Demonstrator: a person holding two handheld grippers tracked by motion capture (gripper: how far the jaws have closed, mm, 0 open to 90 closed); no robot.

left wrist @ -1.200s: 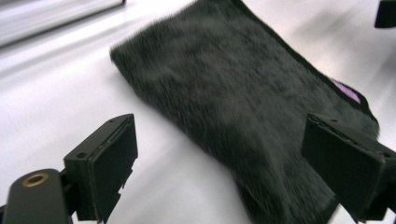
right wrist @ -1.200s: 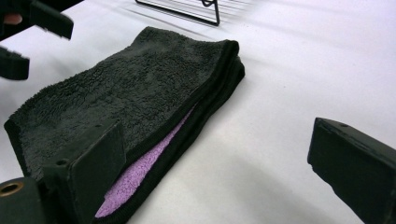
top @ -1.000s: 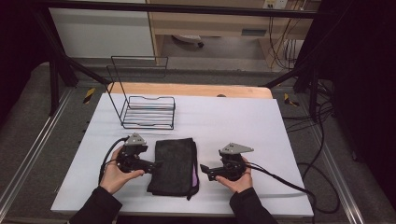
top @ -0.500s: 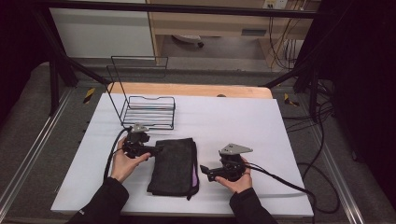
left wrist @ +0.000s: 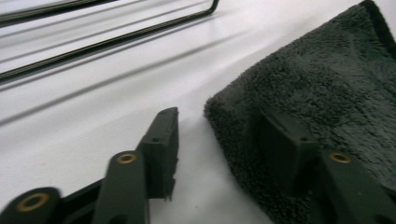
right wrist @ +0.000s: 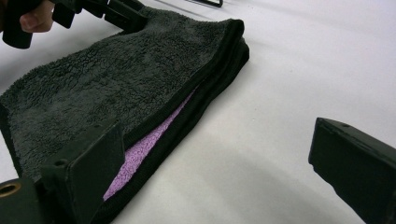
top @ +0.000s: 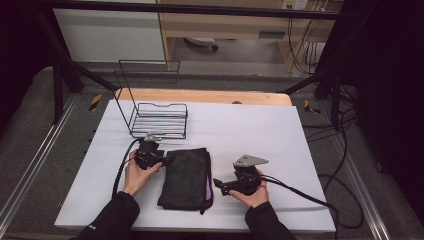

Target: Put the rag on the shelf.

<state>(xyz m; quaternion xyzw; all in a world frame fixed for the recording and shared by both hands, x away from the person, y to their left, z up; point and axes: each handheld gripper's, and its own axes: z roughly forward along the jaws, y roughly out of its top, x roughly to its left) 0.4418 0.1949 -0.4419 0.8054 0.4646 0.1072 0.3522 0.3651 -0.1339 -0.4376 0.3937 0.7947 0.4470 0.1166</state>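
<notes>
The left claw (top: pixel 165 160) has just been closing, its jaws astride the towel (top: pixel 187 177) corner, not yet clamped. The right claw (top: pixel 218 184) is held wide apart just beside the towel's edge.

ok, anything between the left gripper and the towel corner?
Nothing visible. The left gripper already straddles the near corner of the folded dark towel: one jaw on the bare white table, the other over the cloth. Its jaws have just been closing.
</notes>
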